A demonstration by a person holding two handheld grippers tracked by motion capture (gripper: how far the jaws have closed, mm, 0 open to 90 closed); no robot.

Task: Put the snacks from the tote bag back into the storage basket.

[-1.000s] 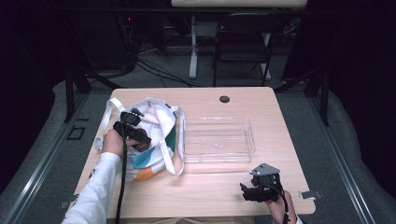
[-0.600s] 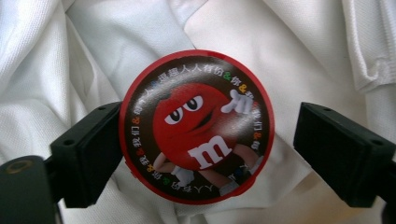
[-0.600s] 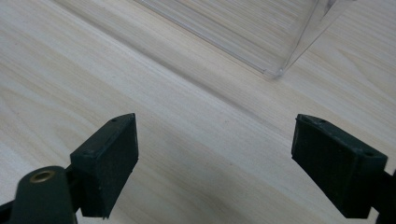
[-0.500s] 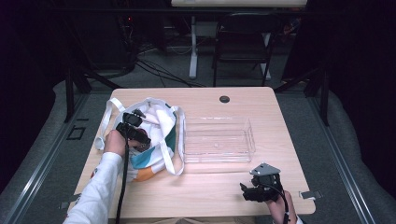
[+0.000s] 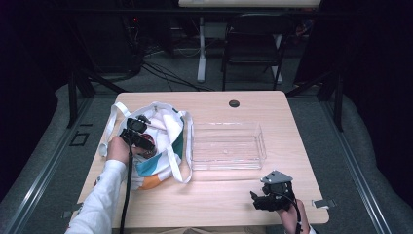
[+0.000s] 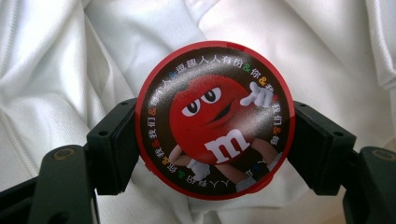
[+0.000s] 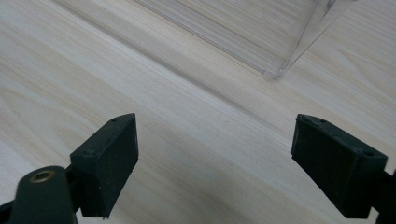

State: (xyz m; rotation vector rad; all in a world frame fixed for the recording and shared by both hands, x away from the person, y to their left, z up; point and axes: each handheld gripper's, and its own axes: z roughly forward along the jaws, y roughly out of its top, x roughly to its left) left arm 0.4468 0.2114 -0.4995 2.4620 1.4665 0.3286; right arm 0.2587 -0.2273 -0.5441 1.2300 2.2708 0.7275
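Observation:
A round red tin [image 6: 215, 121] with a red cartoon candy figure on its lid sits between the pads of my left gripper [image 6: 215, 140]. The jaws have just been closing and now press on its two sides. White cloth of a tote bag [image 6: 70, 56] lies behind it. In the high view my left gripper [image 5: 141, 140] reaches into the mouth of the white, teal and orange bag [image 5: 168, 129] at the table's left. My right gripper [image 5: 258, 201] rests near the front right edge. In its own view my right gripper [image 7: 215, 158] stands open over bare wood.
A clear plastic tray [image 5: 226, 146] stands in the middle of the light wooden table [image 5: 219, 195], and its near corner [image 7: 275, 70] is just ahead of my right gripper. A small black disc [image 5: 234, 103] sits near the far edge. A dark chair [image 5: 253, 48] stands beyond the table.
Both hands keep their places. At the bag's mouth the left gripper's jaws look closer together than before.

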